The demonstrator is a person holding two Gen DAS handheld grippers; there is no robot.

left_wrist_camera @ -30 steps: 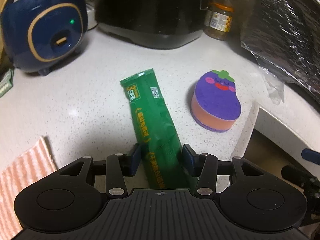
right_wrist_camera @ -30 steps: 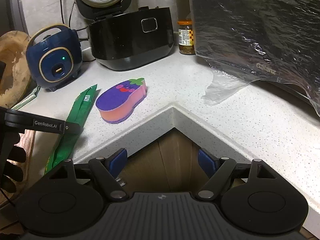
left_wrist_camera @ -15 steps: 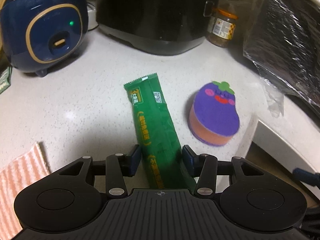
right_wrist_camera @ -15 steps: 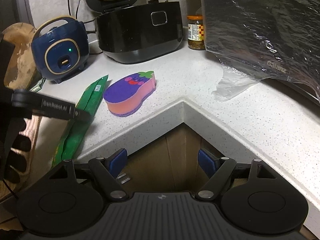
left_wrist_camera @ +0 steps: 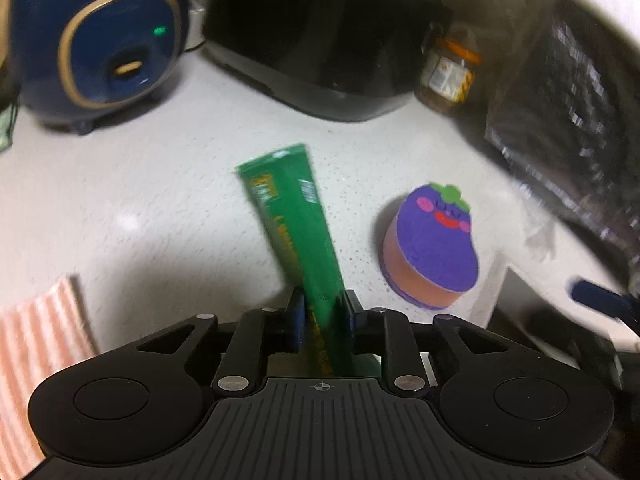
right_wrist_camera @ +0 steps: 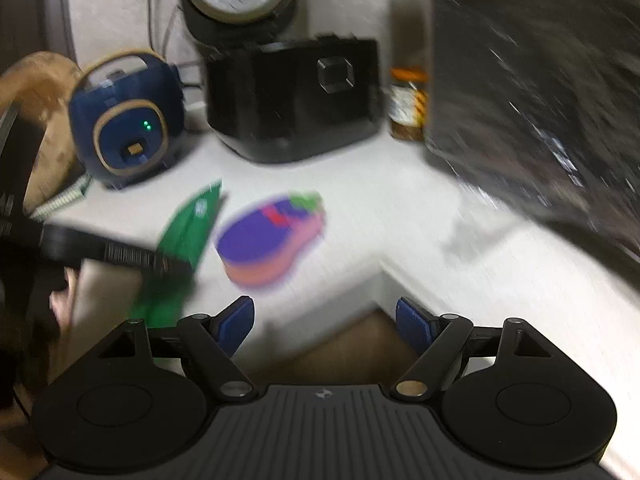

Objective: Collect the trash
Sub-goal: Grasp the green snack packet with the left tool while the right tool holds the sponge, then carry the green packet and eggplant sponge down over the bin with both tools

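Note:
A long green snack wrapper (left_wrist_camera: 292, 220) lies on the white speckled counter (left_wrist_camera: 160, 220), its near end between the blue pads of my left gripper (left_wrist_camera: 323, 312). The jaws are closing and the pads pinch the wrapper from both sides. In the blurred right wrist view the same wrapper (right_wrist_camera: 188, 232) shows at the left with the left gripper's black finger (right_wrist_camera: 120, 254) across it. My right gripper (right_wrist_camera: 325, 320) hovers off the counter's inner corner; its jaws are opening and hold nothing.
A purple eggplant-shaped sponge (left_wrist_camera: 434, 252) sits right of the wrapper. Behind stand a blue rice cooker (left_wrist_camera: 100, 48), a black cooker (left_wrist_camera: 320, 40), a jar (left_wrist_camera: 448, 76) and a plastic-wrapped microwave (left_wrist_camera: 560, 120). A striped cloth (left_wrist_camera: 32, 344) lies at the near left.
The left gripper's pads have closed in from wide apart onto the green wrapper. The right gripper has moved, blurring its view, and its jaws stand slightly wider.

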